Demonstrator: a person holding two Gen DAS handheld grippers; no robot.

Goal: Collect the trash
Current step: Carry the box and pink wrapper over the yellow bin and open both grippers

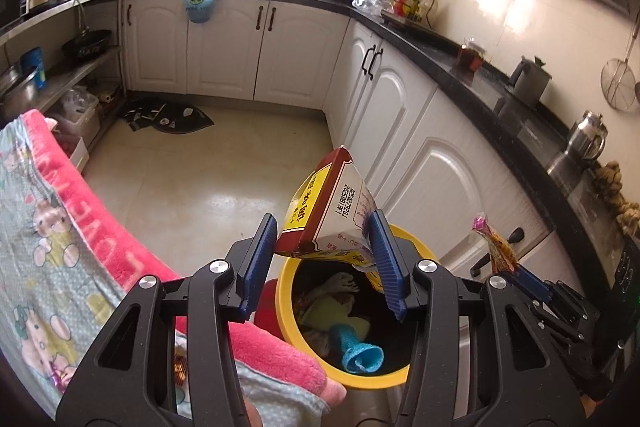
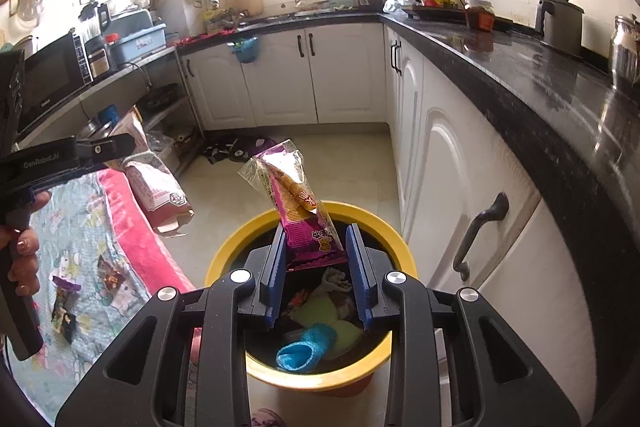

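Observation:
My left gripper (image 1: 323, 223) is shut on a red, yellow and white carton (image 1: 328, 203), tilted just above the rim of a yellow bin (image 1: 286, 291). In the right wrist view my right gripper (image 2: 316, 231) is shut on a purple snack wrapper (image 2: 300, 203) that stands up over the same bin (image 2: 228, 247). The bin holds a blue sock (image 2: 304, 347), yellow-green cloth and other scraps. Each view shows the other gripper at its side: the right gripper (image 1: 518, 271) with its wrapper (image 1: 498, 247), and the left gripper (image 2: 120, 147) with the carton (image 2: 156, 183).
A cartoon-print blanket (image 2: 80, 227) with a pink towel edge (image 1: 80, 195) lies left of the bin, with small wrappers (image 2: 64, 303) on it. A person's hand (image 2: 24, 251) grips the left handle. White cabinets (image 2: 440, 167) under a black counter (image 2: 540, 79) run along the right. A dark mat (image 1: 176, 119) lies on the floor.

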